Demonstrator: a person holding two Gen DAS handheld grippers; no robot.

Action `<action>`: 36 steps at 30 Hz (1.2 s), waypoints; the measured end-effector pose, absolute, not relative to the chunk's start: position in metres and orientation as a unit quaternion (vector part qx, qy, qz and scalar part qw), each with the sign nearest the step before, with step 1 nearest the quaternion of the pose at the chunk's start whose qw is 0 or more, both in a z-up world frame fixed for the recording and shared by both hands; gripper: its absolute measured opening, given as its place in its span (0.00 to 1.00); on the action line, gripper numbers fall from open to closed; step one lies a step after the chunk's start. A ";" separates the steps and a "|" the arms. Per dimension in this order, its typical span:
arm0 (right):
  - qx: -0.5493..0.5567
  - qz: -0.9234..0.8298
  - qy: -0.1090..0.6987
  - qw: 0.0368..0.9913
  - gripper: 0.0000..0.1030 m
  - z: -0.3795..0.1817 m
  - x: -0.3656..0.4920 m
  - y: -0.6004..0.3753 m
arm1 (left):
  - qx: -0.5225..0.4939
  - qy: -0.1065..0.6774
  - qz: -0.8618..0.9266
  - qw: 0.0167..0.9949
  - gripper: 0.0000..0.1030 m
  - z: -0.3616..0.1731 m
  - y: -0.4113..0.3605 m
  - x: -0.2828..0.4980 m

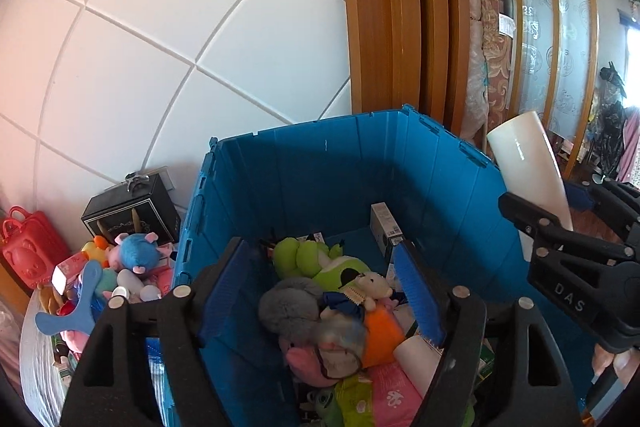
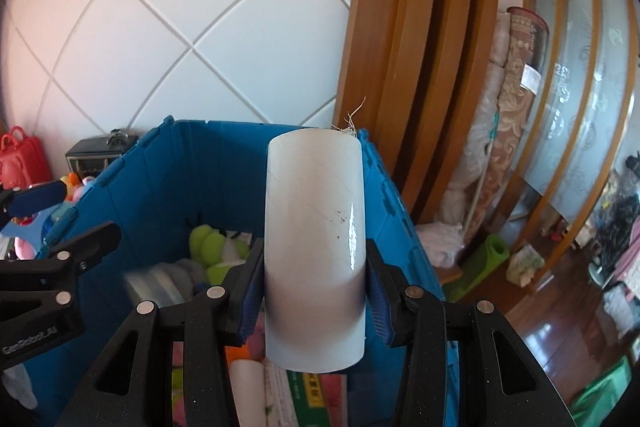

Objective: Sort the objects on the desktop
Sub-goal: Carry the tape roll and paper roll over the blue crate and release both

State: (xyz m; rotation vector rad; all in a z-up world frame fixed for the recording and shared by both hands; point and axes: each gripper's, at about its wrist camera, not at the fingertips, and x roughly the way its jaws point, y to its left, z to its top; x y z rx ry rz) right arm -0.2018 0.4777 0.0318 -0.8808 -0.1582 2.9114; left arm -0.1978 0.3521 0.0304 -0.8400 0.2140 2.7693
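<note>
**A:** Where is the glossy white cylindrical tube (image 2: pixel 316 247)?

**B:** Clamped between the blue pads of the right gripper (image 2: pixel 315 291), standing nearly upright over the near right part of the open blue plastic crate (image 2: pixel 160 187). Its lower end is cut off behind the black fingers, and a wisp of pale fibre clings to the top rim. In the left wrist view the same tube (image 1: pixel 528 179) leans at the crate's right wall, its lower part hidden behind the right gripper's black frame.

**A:** And the left gripper (image 1: pixel 324 291)?

**B:** Its jaws stand wide apart above the crate, nothing between the pads. Just below, a small blurred item, bluish and white, cannot be made out.

**A:** What lies in the crate?

**B:** A heap: a lime-green plush toy (image 1: pixel 316 259), a grey furry ball (image 1: pixel 288 303), a small pale doll in dark blue (image 1: pixel 360 293), something orange, pink packets and a white roll, all partly covered by the fingers. A dark box (image 1: pixel 384 227) leans in the far corner, its print unreadable.

**A:** Outside it?

**B:** To the left, a black gift box (image 1: pixel 132 211), a red plastic case (image 1: pixel 28 247) and a muddle of toys, cut by the picture's edge. Behind, a white tiled wall and a wooden door frame.
</note>
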 end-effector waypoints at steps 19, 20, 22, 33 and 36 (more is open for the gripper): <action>-0.253 0.960 -0.092 0.075 1.00 0.040 -0.160 0.453 | -0.247 0.043 0.962 0.110 0.80 0.041 0.320 -0.160; -0.252 0.961 -0.090 0.074 1.00 0.040 -0.155 0.452 | -0.249 0.043 0.962 0.104 0.80 0.040 0.319 -0.158; -0.252 0.961 -0.087 0.071 1.00 0.040 -0.148 0.449 | -0.263 0.042 0.959 0.096 0.80 0.037 0.315 -0.156; -0.265 0.960 -0.066 0.059 1.00 0.037 -0.122 0.445 | -0.290 0.040 0.949 0.120 0.81 0.028 0.316 -0.145; -0.268 0.959 -0.063 0.062 1.00 0.035 -0.121 0.447 | -0.284 0.045 0.950 0.119 0.81 0.029 0.319 -0.142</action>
